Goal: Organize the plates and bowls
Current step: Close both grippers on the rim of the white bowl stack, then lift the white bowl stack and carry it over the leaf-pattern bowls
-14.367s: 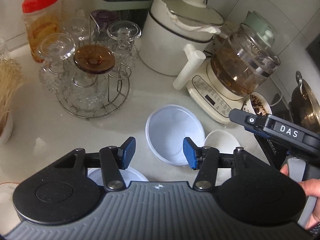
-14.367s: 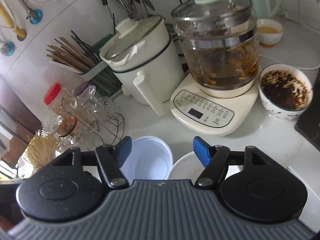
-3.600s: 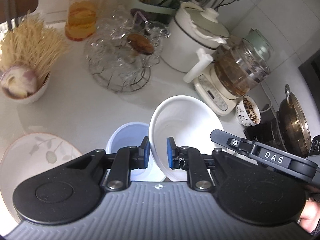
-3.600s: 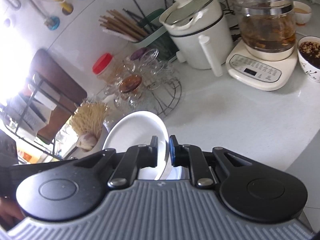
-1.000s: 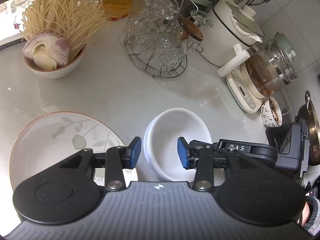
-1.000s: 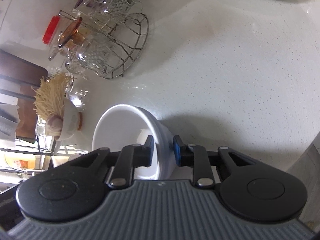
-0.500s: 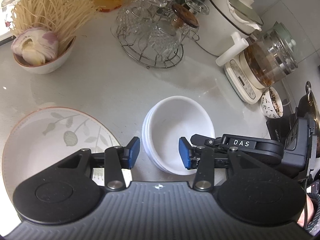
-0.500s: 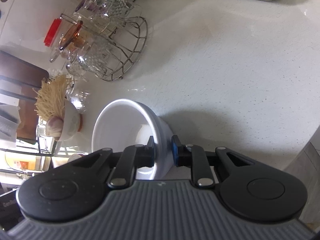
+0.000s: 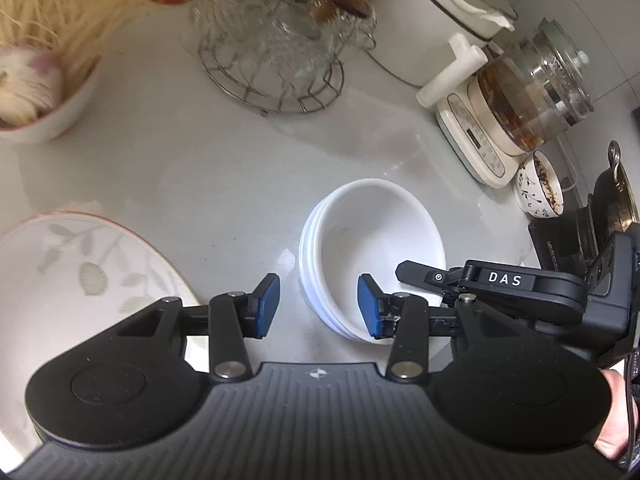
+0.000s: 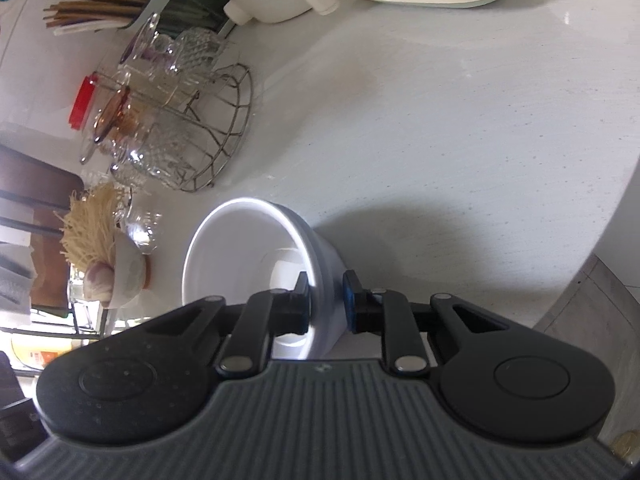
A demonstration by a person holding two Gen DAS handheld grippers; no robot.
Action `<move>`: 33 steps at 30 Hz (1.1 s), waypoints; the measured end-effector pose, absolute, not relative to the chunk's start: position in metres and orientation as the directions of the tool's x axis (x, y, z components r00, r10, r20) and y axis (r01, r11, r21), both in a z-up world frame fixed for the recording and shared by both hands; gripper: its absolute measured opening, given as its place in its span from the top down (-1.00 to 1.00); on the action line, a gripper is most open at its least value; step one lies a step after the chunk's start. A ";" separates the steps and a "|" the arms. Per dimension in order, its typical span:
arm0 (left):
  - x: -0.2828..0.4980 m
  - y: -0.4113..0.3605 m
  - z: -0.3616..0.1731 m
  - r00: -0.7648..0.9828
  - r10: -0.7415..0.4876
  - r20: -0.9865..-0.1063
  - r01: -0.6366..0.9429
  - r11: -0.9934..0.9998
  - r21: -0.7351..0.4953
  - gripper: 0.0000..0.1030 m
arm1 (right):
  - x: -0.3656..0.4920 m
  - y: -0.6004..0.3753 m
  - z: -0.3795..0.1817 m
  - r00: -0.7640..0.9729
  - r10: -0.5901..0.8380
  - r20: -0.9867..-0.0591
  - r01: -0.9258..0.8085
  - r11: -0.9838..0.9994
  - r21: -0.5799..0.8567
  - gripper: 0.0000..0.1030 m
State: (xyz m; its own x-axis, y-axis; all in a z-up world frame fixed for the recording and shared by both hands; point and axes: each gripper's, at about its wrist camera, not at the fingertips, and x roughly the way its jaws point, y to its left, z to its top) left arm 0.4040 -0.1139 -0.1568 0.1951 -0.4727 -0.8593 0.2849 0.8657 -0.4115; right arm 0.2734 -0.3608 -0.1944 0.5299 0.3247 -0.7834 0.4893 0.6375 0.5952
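Bowls (image 9: 372, 252), white and nested in a stack, are sitting on the countertop (image 9: 224, 168), and your right gripper (image 10: 326, 304) is clamping the stack's near wall, one pad inside the top bowl and the other against the outside. You are angling that gripper steeply downward, and its black body is reaching in from the right in the left wrist view. Your left gripper (image 9: 318, 306) is pointing down too, jaws standing apart with nothing pressed between them; the stack's near-left rim is lying in the gap, and the right pad is hovering over the bowl's inside. Out past the left jaw, a leaf-patterned plate (image 9: 80, 276) is lying flat on the counter. Ahead of both jaws, well beyond the stack, a wire rack of glass cups (image 9: 280, 52) is standing, with a bowl of dry noodles (image 9: 44, 76) further left. To the right, a glass kettle on a cream base (image 9: 520, 104) and a small patterned bowl (image 9: 540, 190) are sitting by the tiled wall.
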 end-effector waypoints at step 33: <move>0.414 -0.141 -0.202 0.159 -0.464 -0.872 0.222 0.877 -0.426 0.51 | 0.266 -0.367 -0.195 0.521 0.341 -0.783 0.458 0.663 0.593 0.62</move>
State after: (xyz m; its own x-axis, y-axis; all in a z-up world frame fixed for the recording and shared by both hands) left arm 0.4137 -0.1414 -0.2018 0.1586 -0.4637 -0.8717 0.2217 0.8770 -0.4262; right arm 0.2657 -0.3675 -0.1954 0.5208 0.3407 -0.7827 0.4575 0.6627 0.5929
